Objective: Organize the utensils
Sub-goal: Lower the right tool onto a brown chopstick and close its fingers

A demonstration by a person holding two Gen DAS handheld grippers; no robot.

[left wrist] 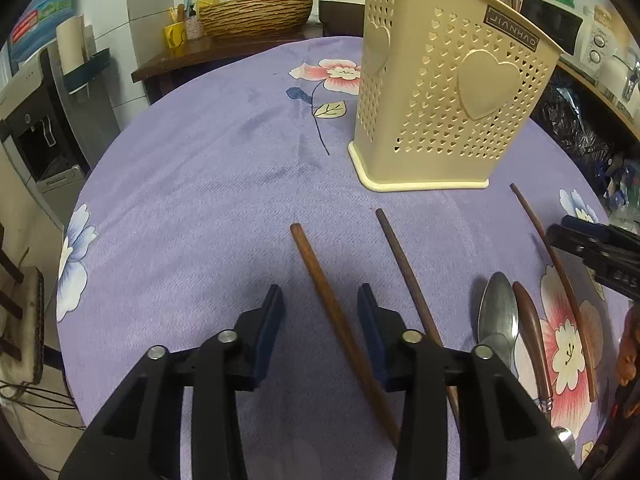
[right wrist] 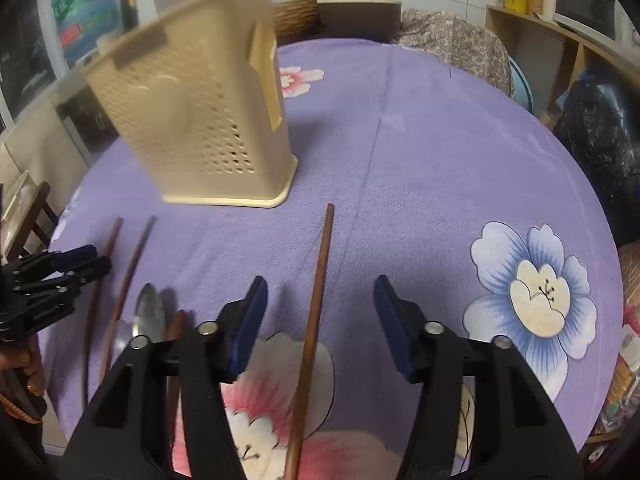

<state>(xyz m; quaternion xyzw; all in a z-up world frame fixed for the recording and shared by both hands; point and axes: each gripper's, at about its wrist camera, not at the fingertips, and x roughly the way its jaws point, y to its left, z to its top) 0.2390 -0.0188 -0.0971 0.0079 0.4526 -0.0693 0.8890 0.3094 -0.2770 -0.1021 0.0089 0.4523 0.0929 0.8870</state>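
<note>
A cream perforated utensil holder (left wrist: 448,92) stands on the purple flowered tablecloth (left wrist: 200,184); it also shows in the right wrist view (right wrist: 200,120). My left gripper (left wrist: 320,300) is open, its jaws on either side of a brown chopstick (left wrist: 336,320) lying on the cloth. A second chopstick (left wrist: 408,276), a metal spoon (left wrist: 498,312) and a brown-handled utensil (left wrist: 530,332) lie to its right. My right gripper (right wrist: 320,304) is open over a third chopstick (right wrist: 316,320), which also shows in the left wrist view (left wrist: 560,276).
A wicker basket (left wrist: 256,16), yellow cup and soap bottle sit on a wooden shelf behind the table. A rice cooker (right wrist: 356,4) stands at the back. Shelves with a microwave (left wrist: 552,24) and black bags are on the right. A water dispenser (left wrist: 40,120) stands left.
</note>
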